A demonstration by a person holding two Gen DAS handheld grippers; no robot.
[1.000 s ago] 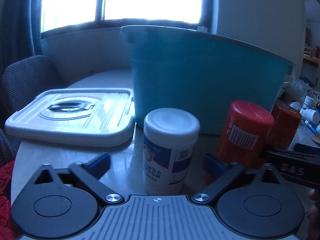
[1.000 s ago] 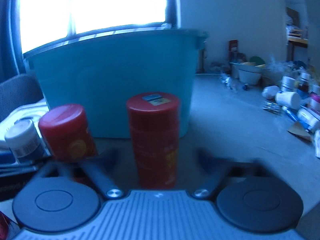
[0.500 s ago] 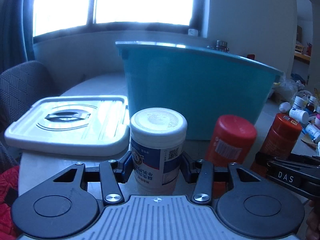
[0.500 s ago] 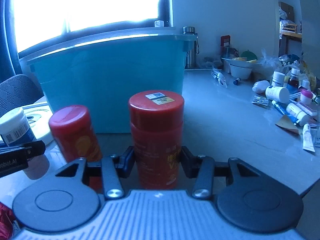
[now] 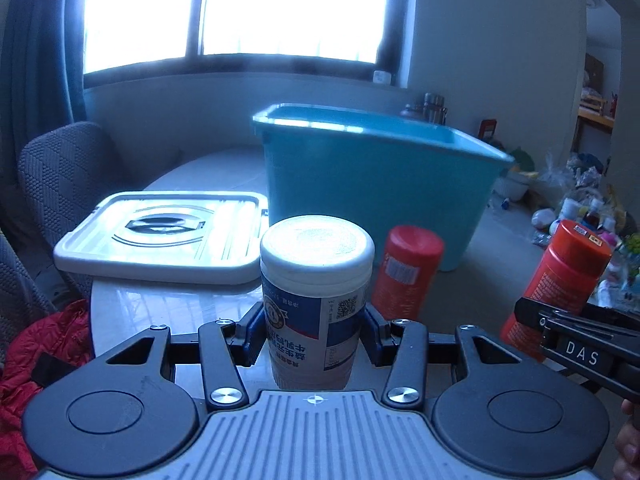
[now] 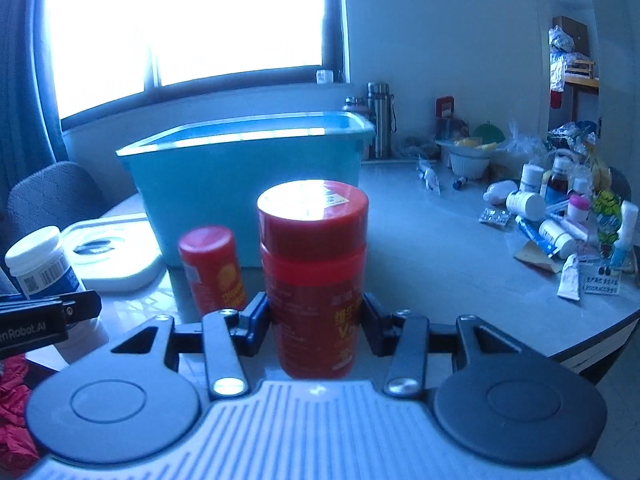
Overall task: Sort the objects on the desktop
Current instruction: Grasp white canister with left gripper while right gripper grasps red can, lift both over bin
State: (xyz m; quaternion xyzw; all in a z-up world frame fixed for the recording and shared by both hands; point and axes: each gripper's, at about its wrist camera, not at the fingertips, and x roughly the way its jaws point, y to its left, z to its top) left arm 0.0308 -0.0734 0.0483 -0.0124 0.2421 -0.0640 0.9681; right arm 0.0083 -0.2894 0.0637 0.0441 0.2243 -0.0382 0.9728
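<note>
Both bottles have risen since earlier: your left gripper point(image 5: 316, 338) clamps the white bottle point(image 5: 316, 300), your right gripper point(image 6: 314, 326) the red bottle point(image 6: 314, 276); bin point(image 5: 372, 184) at twelve o'clock.

Bright window point(image 5: 236, 12), grey chair point(image 5: 60, 172)

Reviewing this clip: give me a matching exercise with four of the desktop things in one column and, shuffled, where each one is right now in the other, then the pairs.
Things
1. white-capped bottle with blue label
2. large red-capped red bottle
3. small red tube-shaped bottle
4. flat white plastic lid

Places
A. standing on the table in front of the teal plastic tub
B. clamped in the right gripper
C. lying on the table left of the tub
D. clamped in the left gripper

Pairs: 1-D, 2-B, 3-A, 4-C
</note>
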